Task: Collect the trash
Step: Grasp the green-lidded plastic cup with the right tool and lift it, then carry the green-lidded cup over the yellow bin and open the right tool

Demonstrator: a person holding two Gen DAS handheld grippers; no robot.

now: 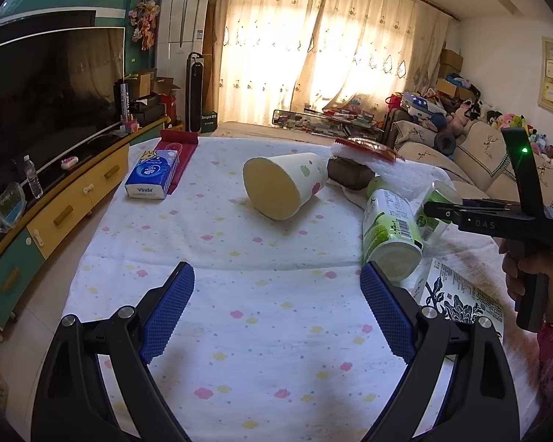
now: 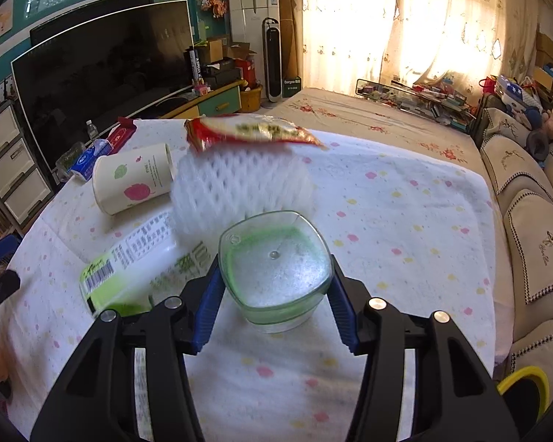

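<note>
My right gripper [image 2: 274, 280] has its blue pads pressed on both sides of a clear green-labelled bottle [image 2: 276, 258], seen end on by its base. The left wrist view shows that gripper [image 1: 438, 208], held by a hand, with the bottle [image 1: 429, 223] at its tip. A second green bottle [image 1: 390, 232] lies on its side beside it. A paper cup [image 1: 287, 184] lies tipped over mid-table. A white foam net [image 2: 239, 188] sits under a red snack wrapper [image 2: 254, 130]. My left gripper [image 1: 276, 287] hangs open over bare tablecloth with nothing between its fingers.
A blue tissue pack [image 1: 153, 175] and a red box [image 1: 177, 147] lie at the table's far left. A printed carton [image 1: 457, 294] rests near the right edge. A TV cabinet [image 1: 55, 213] runs along the left, a sofa [image 2: 527, 221] along the right.
</note>
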